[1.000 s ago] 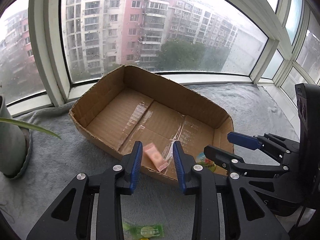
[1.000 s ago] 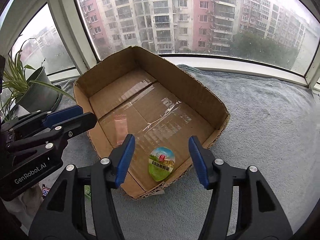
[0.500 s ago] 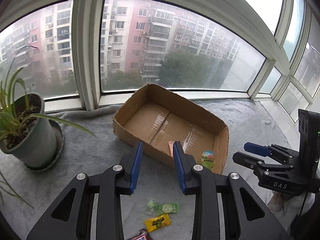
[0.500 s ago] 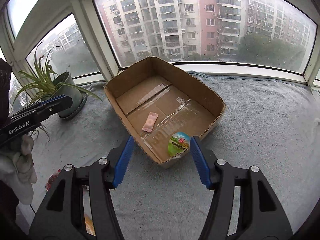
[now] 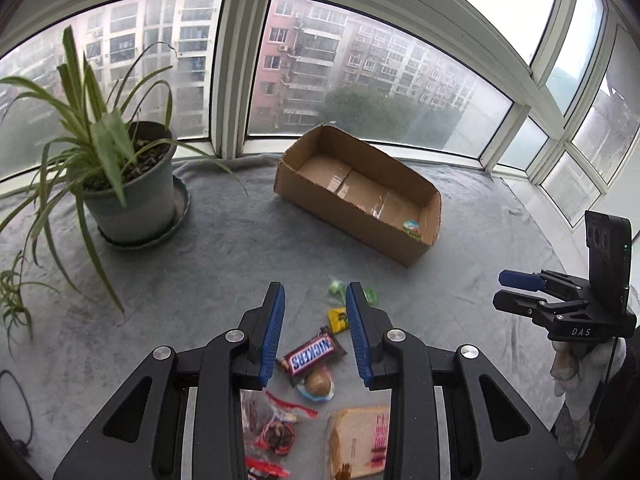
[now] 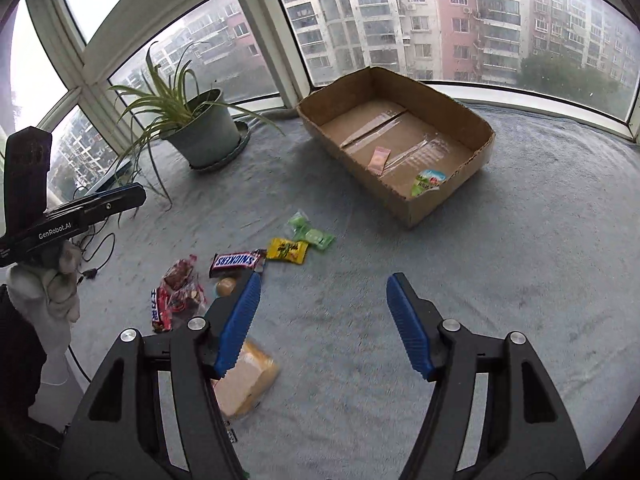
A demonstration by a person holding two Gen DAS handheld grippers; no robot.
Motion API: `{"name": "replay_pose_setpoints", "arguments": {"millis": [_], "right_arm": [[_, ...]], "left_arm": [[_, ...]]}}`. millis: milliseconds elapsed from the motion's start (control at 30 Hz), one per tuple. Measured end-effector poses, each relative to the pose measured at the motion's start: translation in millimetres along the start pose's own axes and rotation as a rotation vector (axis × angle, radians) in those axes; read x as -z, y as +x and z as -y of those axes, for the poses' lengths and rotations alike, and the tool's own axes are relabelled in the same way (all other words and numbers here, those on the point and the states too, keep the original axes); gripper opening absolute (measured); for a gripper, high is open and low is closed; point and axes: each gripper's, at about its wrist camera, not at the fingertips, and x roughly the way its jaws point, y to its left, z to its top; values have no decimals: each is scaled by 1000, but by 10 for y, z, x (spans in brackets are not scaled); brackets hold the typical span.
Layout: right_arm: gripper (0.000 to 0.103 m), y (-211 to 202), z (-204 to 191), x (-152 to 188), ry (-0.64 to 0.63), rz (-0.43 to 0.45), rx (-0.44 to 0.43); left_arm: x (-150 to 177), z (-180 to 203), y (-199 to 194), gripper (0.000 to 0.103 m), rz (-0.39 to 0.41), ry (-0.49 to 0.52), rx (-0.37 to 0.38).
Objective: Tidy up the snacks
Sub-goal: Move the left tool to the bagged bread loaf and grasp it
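Lying just beyond the left gripper (image 5: 315, 332), whose empty jaws are held narrowly parted, the Snickers bar (image 5: 313, 354) is found crosswise; the right gripper (image 6: 323, 322) is empty, farther off.

both grippers tilt downward, side by side. left gripper (image 5: 315, 330) jaws stand narrowly apart, empty; right gripper (image 6: 323, 322) jaws wider, empty, held by a gloved hand (image 5: 568, 364).
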Motion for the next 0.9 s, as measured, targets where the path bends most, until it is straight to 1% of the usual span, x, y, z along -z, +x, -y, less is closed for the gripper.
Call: {"name": "replay_pose_setpoints", "arguments": {"millis": [100, 167, 233, 400, 533, 667, 900], "right_arm": [[68, 5, -108, 236, 4, -41, -24], [68, 50, -162, 391, 14, -70, -42], [68, 99, -204, 545, 36, -91, -60], [68, 245, -297, 847, 73, -139, -89], [68, 324, -340, 963, 98, -150, -107], [68, 435, -373, 1030, 120, -161, -126], [68, 621, -399, 1043, 140, -189, -157]], "left_arm": [[259, 0, -121, 30, -33, 7, 15], [419, 14, -170, 32, -52, 8, 19], [572, 2, -190, 42, -73, -13, 34], [927, -5, -74, 43, -153, -50, 67], [1144, -14, 43, 43, -205, -84, 96], [1277, -39, 121, 43, -231, -119, 112], [1328, -33, 240, 43, -261, -128, 127]]}}
